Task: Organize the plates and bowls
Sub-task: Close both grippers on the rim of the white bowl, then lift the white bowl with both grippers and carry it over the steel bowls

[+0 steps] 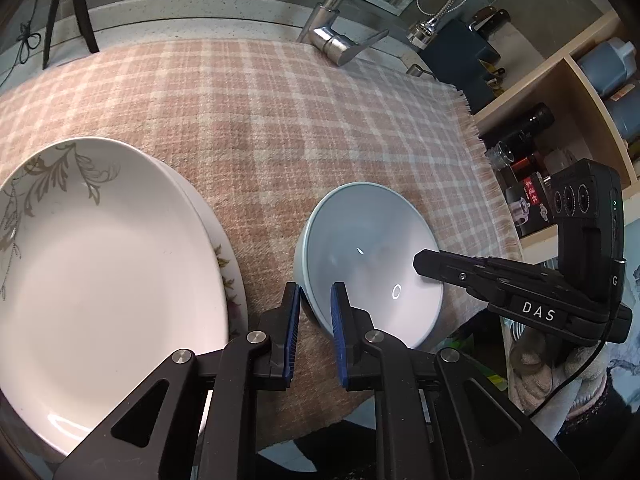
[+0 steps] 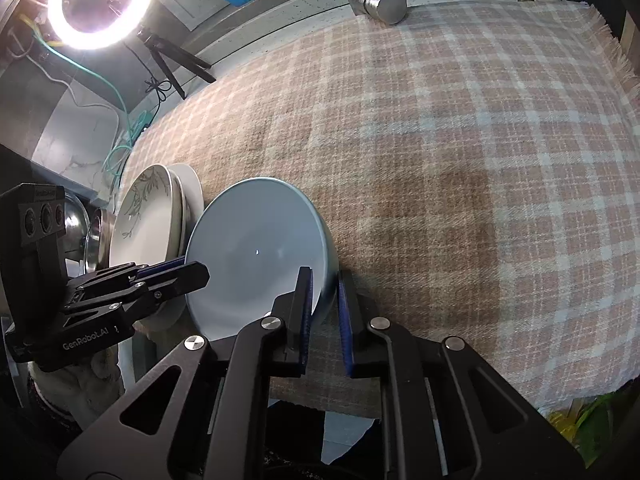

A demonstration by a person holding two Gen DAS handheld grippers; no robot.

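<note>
On the pink checked woollen cloth (image 1: 304, 120), beside stacked white floral china plates (image 1: 104, 264), sits the pale blue glazed ceramic bowl (image 1: 368, 256): rigid, slick, breakable. Left gripper (image 1: 316, 300) and right gripper (image 2: 324, 284) each pinch its rim, the sensible hold.

A pink-and-white checked cloth (image 2: 460, 152) covers the worktop. Behind it stands a steel tap (image 1: 340, 36) on a speckled stone ledge (image 1: 192, 8). A glowing ring lamp (image 2: 100, 0) stands to the left, and wooden shelves (image 1: 560, 92) of bottles to the right.
</note>
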